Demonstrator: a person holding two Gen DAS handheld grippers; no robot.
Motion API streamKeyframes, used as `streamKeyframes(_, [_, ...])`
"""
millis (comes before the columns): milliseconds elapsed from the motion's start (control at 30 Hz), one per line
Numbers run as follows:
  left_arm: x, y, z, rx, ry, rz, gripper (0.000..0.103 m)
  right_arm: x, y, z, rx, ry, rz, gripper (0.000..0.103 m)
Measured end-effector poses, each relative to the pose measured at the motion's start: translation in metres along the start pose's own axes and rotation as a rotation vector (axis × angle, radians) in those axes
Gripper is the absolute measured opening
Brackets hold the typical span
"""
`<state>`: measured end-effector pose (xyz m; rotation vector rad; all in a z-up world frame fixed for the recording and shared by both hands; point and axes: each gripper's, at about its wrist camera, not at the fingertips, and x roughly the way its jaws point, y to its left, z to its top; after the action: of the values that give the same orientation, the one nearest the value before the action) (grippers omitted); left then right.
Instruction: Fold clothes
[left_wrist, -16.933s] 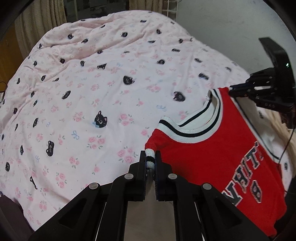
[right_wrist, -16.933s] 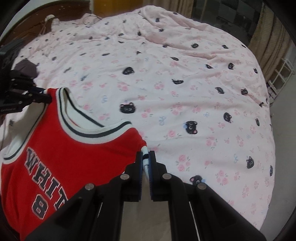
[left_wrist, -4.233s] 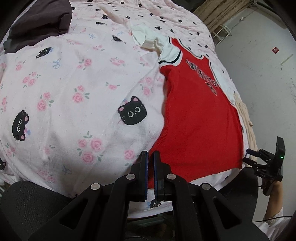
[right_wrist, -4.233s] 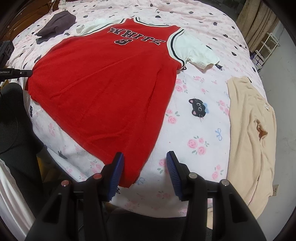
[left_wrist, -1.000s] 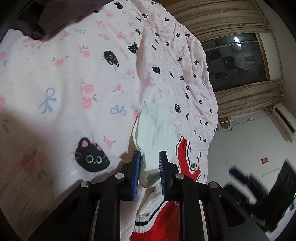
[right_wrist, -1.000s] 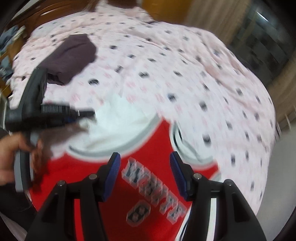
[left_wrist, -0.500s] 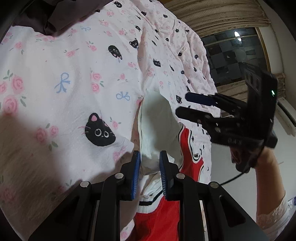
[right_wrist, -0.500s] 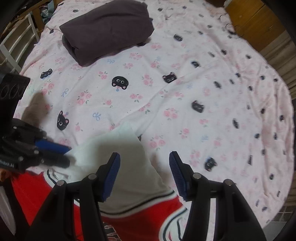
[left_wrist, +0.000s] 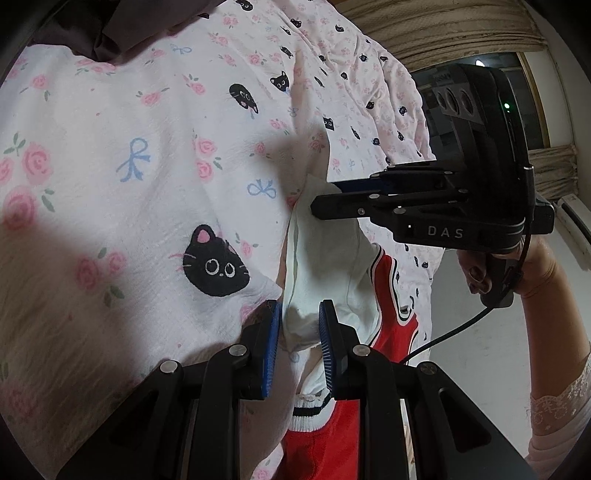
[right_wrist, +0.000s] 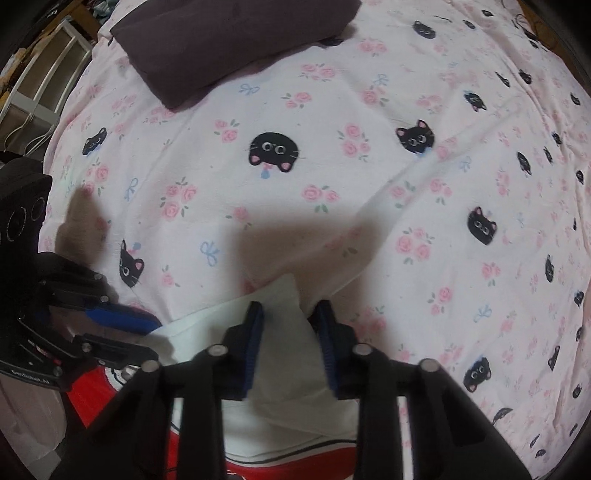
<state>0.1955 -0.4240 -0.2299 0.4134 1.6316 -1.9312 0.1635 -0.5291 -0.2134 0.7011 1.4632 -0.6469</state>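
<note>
A red jersey (left_wrist: 388, 291) with a white sleeve (left_wrist: 325, 258) lies on the bed. My left gripper (left_wrist: 300, 332) is shut on the near part of that sleeve, with bunched white cloth between its blue pads. My right gripper (right_wrist: 290, 332) points down at the sleeve (right_wrist: 284, 373), and its jaws are closing on the sleeve's far corner. From the left wrist, the right gripper (left_wrist: 325, 195) pinches the sleeve's tip just beyond my left one. Seen from the right wrist, the left gripper (right_wrist: 155, 339) reaches in from the left, beside the red jersey (right_wrist: 96, 391).
The pink bedspread (right_wrist: 332, 184) with black cats and roses fills both views. A folded dark garment (right_wrist: 229, 40) lies farther up the bed. A white rack (right_wrist: 37, 85) stands beside the bed. A person's hand (left_wrist: 480, 273) grips the right gripper's handle.
The right gripper swung over the jersey, came down onto the white sleeve, and its jaws narrowed around the sleeve's corner. The left gripper stayed put on the sleeve.
</note>
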Motion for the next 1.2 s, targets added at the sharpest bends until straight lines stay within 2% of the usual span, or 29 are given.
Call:
streamKeyframes(167, [-0.001, 0.000, 0.000, 0.005, -0.006, 0.006, 0.019, -0.005, 0.002, 0.001, -0.017, 0.009, -0.031, 0.006])
streamKeyframes(467, [-0.014, 0.004, 0.008, -0.004, -0.057, 0.039, 0.019, -0.048, -0.015, -0.018, 0.064, -0.156, -0.094, 0.005])
streamKeyframes(533, [-0.017, 0.005, 0.009, -0.005, -0.068, 0.046, 0.019, -0.052, -0.019, -0.015, 0.097, -0.194, -0.119, 0.005])
streamKeyframes(667, [-0.019, 0.006, 0.007, 0.001, -0.073, 0.054, 0.019, -0.050, -0.028, -0.007, 0.147, -0.246, -0.108, 0.002])
streamKeyframes(767, [-0.021, 0.006, 0.005, 0.008, -0.078, 0.057, 0.019, -0.039, -0.024, -0.003, 0.151, -0.228, -0.115, 0.004])
streamKeyframes(833, [-0.023, 0.003, 0.003, 0.012, -0.079, 0.051, 0.021, -0.040, -0.021, -0.005, 0.139, -0.229, -0.120, 0.010])
streamKeyframes(933, [-0.022, -0.008, 0.002, 0.039, -0.085, 0.044, 0.033, -0.046, -0.018, -0.009, 0.124, -0.223, -0.116, 0.020])
streamKeyframes(1000, [-0.022, -0.013, -0.001, 0.051, -0.082, 0.040, 0.037, -0.049, -0.017, -0.011, 0.104, -0.201, -0.121, 0.020])
streamKeyframes(1100, [-0.020, -0.022, -0.005, 0.087, -0.075, 0.048, 0.038, -0.050, -0.013, -0.015, 0.075, -0.160, -0.126, 0.020])
streamKeyframes(1200, [-0.019, -0.029, -0.011, 0.117, -0.052, 0.038, 0.038, -0.048, -0.007, -0.021, 0.053, -0.116, -0.094, 0.020])
